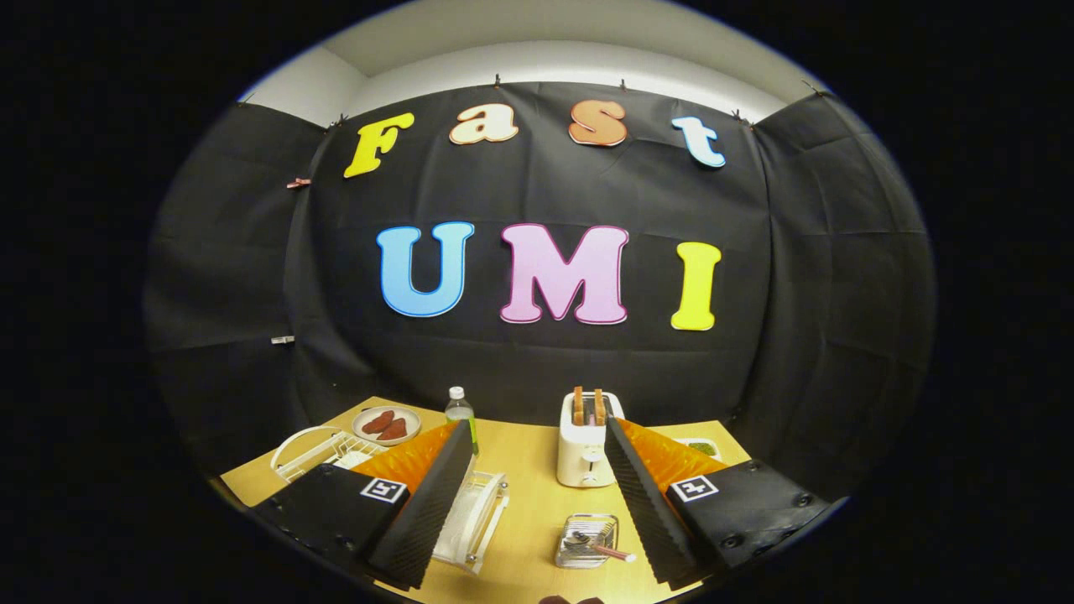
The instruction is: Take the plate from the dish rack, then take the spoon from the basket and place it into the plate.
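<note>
The light wooden table (529, 470) carries everything here, and from the gripper view the gripper (537, 486) hangs above its near part with the fingers spread wide and nothing between them but bare tabletop and small objects, so it is released and holding nothing. Just inside the left finger stands the clear plastic dish rack (478, 516), with what looks like the pale plate (457, 524) upright in its slots, partly hidden behind that finger; neither step of the task looks started. The main risk, I judge, lies there: an upright plate in a light rack gives a thin slippery edge, and a pinch taken off-centre could let it swing or drag the whole rack along. Beyond the fingers the white two-slot toaster (585, 445) with toast standing in it sits close to the line of approach, so a broad sweep could knock it. To the far left lie a white wire rack (315, 453) and a round plate of reddish-brown food (387, 424), with a clear water bottle (459, 408) beside them (tall, and easily tipped). Nearest the right finger sits the small clear basket (586, 541), holding the metal spoon with a pinkish handle (600, 545); its thin handle may slip or lift the light basket when pulled.
</note>
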Available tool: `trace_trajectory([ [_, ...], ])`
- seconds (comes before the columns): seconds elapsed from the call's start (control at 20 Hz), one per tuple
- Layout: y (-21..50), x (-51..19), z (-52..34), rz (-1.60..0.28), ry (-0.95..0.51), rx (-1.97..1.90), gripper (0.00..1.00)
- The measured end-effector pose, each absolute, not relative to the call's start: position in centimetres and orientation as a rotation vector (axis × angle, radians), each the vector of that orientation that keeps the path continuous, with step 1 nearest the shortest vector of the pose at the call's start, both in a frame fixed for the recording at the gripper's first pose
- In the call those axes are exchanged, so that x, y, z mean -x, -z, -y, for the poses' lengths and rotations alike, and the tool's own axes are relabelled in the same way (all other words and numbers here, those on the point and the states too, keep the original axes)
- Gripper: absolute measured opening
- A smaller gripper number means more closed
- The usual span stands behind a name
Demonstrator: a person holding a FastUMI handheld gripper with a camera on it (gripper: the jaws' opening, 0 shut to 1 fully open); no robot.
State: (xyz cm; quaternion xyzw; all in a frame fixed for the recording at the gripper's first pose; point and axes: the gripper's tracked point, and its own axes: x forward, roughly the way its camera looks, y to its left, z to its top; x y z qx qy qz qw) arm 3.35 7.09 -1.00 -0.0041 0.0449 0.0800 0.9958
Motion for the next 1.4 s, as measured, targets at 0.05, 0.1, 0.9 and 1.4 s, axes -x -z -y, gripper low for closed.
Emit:
trace_trajectory([
  [0.05, 1.5, -4.0, -8.0, -0.113, -0.177, 0.027, 0.98],
  [0.1, 1.6, -4.6, -8.9, -0.131, -0.198, 0.049, 0.98],
  [0.9, 16.2, -11.7, -17.4, -0.623, -0.272, 0.133, 0.99],
  [1.4, 23.0, -12.0, -19.2, -0.903, -0.223, 0.012, 0.6],
])
